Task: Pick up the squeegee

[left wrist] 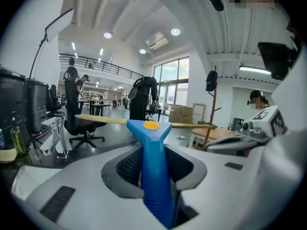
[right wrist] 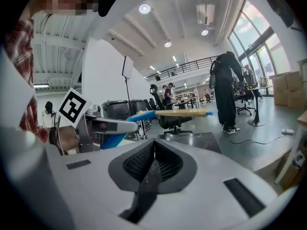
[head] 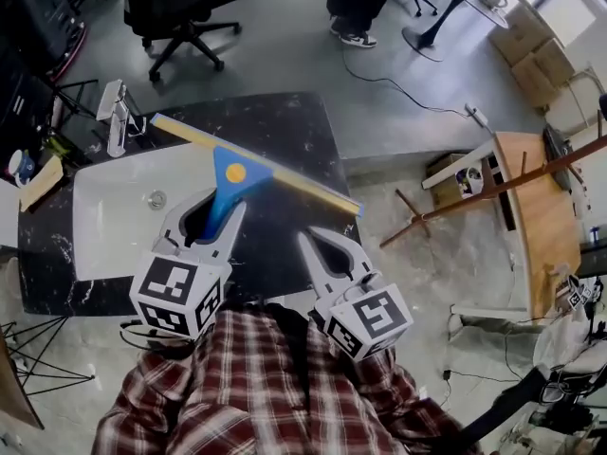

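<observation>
The squeegee (head: 238,172) has a blue handle, an orange dot on its head and a long yellow blade. It hangs in the air above the black counter (head: 294,131). My left gripper (head: 214,209) is shut on the blue handle, with the blade crosswise beyond the fingertips. In the left gripper view the handle (left wrist: 154,162) runs straight between the pads, and the blade lies level ahead. My right gripper (head: 323,246) is beside it on the right, shut and empty. In the right gripper view the pads (right wrist: 152,161) meet, and the squeegee (right wrist: 184,112) shows to the upper left.
A white sink (head: 104,207) is set in the counter, with a phone on a stand (head: 115,115) behind it. Office chairs (head: 180,12), a standing person (head: 358,3), a fallen wooden coat rack (head: 493,186), a wooden table (head: 539,218) and cardboard boxes (head: 534,57) surround the counter.
</observation>
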A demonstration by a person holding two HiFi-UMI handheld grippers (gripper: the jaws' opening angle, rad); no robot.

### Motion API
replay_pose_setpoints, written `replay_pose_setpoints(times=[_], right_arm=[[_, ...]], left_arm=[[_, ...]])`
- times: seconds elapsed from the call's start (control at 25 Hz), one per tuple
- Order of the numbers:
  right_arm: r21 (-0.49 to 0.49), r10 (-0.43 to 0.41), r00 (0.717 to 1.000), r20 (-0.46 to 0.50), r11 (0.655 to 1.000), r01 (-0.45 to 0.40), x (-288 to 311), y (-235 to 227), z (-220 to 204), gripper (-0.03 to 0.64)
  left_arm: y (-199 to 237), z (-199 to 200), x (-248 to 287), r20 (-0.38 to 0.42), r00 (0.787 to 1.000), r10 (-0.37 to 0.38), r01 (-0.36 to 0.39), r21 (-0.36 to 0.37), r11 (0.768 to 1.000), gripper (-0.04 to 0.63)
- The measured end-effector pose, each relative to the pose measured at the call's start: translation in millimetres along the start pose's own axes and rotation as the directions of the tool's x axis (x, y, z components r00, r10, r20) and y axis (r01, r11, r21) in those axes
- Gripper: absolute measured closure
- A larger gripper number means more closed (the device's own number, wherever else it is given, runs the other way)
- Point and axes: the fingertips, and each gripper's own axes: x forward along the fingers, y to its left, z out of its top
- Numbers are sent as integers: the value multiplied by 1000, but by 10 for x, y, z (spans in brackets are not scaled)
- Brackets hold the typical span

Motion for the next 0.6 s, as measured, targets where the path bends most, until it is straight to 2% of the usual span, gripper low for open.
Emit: replay_pose_setpoints(times=[0.28, 0.6], right_arm=[[-42, 10, 1000, 22, 999, -9, 49, 53, 184, 604], [-65, 35, 999, 40, 997, -32, 147, 109, 306, 604]], left_arm=[[-56, 487, -293, 145, 989, -1, -3, 29, 1000, 459], [-35, 411, -361, 155, 988, 20, -21, 11, 1000, 459]])
